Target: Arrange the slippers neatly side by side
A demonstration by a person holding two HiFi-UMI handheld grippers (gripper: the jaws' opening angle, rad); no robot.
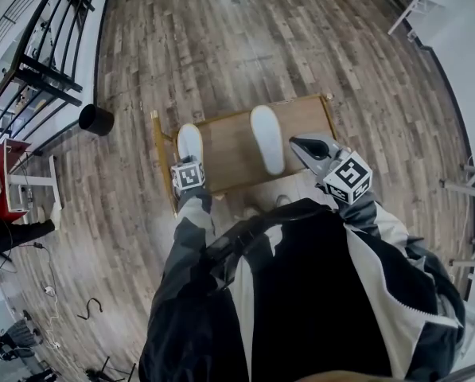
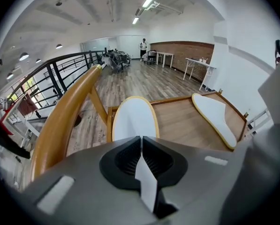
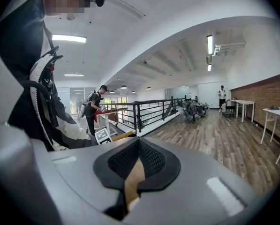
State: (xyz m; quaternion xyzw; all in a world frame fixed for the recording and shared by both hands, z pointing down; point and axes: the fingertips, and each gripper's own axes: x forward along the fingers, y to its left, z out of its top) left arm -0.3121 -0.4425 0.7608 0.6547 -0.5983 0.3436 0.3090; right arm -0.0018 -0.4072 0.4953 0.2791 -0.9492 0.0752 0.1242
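Left gripper clamped on the heel of the near slipper; right gripper closed, empty.
Both white slippers are laid on the wooden stand, well apart; the second slipper is positioned right of centre.

Low wooden tabletop with raised rim stands on plank floor. On it: left slipper at the left rim, right slipper right of centre, well apart, bare wood between.
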